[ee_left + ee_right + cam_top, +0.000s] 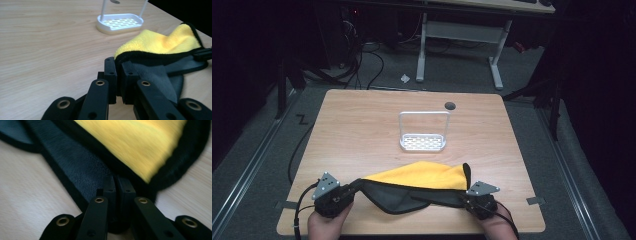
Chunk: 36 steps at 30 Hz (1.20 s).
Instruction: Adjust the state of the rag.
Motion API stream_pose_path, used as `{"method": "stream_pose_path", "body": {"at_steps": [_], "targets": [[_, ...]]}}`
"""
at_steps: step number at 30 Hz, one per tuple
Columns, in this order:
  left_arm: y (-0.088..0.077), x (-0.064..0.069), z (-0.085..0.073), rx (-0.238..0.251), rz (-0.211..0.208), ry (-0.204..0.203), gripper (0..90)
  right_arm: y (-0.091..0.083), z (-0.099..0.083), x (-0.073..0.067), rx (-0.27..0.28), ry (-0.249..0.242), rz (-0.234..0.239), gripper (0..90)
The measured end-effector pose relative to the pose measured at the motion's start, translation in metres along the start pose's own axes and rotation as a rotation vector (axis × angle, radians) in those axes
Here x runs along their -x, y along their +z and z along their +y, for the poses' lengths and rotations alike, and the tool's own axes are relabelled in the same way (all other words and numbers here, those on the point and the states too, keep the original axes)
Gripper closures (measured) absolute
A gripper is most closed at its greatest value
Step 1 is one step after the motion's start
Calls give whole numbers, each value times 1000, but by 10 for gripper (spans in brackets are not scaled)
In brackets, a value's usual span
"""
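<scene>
A cloth, yellow on one face, dark grey on the other and trimmed in black, lies near the table's front edge, stretched between both grippers. My left gripper is shut on the cloth's left corner. In the left gripper view the jaws pinch the black hem, and the cloth runs off to the right. My right gripper is shut on the right end. The right gripper view is blurred, but its jaws clamp the grey edge of the cloth.
A white slotted tray with a tall wire handle stands mid-table behind the cloth, also seen in the left gripper view as the tray. A dark round hole sits near the far edge of the wooden table.
</scene>
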<state>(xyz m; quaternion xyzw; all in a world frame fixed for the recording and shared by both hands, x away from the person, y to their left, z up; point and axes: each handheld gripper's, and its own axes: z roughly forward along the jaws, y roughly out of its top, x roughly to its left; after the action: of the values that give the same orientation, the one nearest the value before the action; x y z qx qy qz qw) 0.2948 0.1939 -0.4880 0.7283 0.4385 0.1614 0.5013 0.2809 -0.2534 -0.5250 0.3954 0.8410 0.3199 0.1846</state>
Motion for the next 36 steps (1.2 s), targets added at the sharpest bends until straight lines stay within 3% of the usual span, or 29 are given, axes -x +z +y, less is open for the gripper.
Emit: {"method": "stream_pose_path", "body": {"at_steps": [3,6,10,12,15,17,19,22,24,27,33,34,36], "targets": [[12,-19,5,-27,27,-42,848,-1,-2,11,0,27,-27,868],[34,-40,8,-93,61,-64,848,-1,-3,17,8,58,-28,867],[64,-65,8,-185,113,-113,841,-2,-4,19,1,51,-48,866],[72,-68,6,-224,120,-120,789,-2,-4,21,5,56,-43,866],[67,-63,4,-195,113,-129,634,-1,-5,23,10,70,-38,865],[58,-56,3,-170,113,-128,542,-1,-5,23,12,74,-33,864],[46,-46,2,-134,108,-106,510,-1,-5,24,15,77,-32,863],[31,-30,0,-107,92,-71,496,-1,-4,23,13,74,-35,861],[27,-19,-1,-97,48,-77,510,-1,-4,23,12,76,-36,860],[33,6,-3,-107,-44,-69,518,-1,-4,23,12,72,-34,858],[61,62,-5,-169,-227,2,483,-1,-4,24,15,77,-30,857],[61,62,-5,-169,-227,2,474,-1,-4,24,15,77,-30,857],[77,85,-10,-214,-275,49,457,0,-5,24,17,77,-28,857]]}}
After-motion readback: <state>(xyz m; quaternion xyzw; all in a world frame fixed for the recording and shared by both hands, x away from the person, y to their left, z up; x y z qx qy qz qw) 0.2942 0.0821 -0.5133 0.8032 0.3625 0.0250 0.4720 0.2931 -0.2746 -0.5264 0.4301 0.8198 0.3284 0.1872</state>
